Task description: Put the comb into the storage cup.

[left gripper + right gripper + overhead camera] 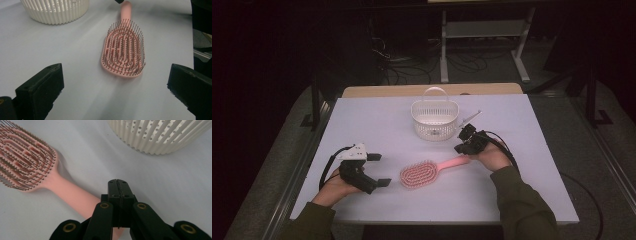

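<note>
The left gripper (379, 170) rests with jaws wide, empty, facing the pink hairbrush (419, 174) lying bristles-up at mid-table. The right gripper (465, 141) sits over the handle, jaws pressed together, apparently gripping nothing. Better to reopen and straddle the handle squarely before lifting toward the white basket (435, 120).

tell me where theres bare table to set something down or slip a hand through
Bare stretches: the far left of the table, left of the white basket, the far right corner beyond the right gripper, and the near edge below the pink hairbrush. It is crowded in the middle, where basket, right gripper and brush handle sit close, and between brush and left gripper.
</note>
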Demonstrator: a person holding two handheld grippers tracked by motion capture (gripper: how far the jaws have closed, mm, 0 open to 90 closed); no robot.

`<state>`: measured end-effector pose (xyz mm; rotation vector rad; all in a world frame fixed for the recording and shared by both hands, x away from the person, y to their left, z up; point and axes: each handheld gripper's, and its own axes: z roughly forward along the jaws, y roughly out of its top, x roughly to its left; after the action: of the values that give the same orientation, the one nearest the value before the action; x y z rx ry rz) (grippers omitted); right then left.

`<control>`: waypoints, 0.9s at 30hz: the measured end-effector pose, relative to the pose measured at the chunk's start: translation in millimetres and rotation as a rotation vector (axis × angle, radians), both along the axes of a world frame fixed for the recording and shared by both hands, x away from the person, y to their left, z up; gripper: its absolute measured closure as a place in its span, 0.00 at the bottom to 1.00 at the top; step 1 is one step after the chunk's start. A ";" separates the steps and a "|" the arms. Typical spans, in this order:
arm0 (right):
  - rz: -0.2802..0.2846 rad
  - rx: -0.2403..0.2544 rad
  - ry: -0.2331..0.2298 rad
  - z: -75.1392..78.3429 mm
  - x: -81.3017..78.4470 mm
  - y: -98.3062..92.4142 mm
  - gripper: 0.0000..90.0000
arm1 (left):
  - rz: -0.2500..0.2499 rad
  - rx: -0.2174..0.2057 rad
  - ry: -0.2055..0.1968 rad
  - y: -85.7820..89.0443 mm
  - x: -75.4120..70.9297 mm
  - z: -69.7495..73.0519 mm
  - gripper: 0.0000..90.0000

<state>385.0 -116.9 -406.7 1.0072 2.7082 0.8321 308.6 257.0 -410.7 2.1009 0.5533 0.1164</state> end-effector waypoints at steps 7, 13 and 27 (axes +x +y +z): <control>-0.008 -0.007 0.010 -5.9 0.9 -0.6 0.99 | 0.000 0.002 0.001 -0.5 -0.5 -0.1 0.00; -0.012 -0.010 0.002 -7.9 1.5 -2.3 0.99 | 0.001 0.004 0.003 -1.0 -0.6 -0.4 0.00; -0.010 -0.009 0.001 -10.7 -1.0 -4.3 0.99 | 0.003 0.008 0.002 -0.6 -1.0 -0.3 0.01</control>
<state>384.0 -121.2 -417.4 1.0182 2.7033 0.8173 307.6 256.4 -411.0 2.1081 0.5582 0.1178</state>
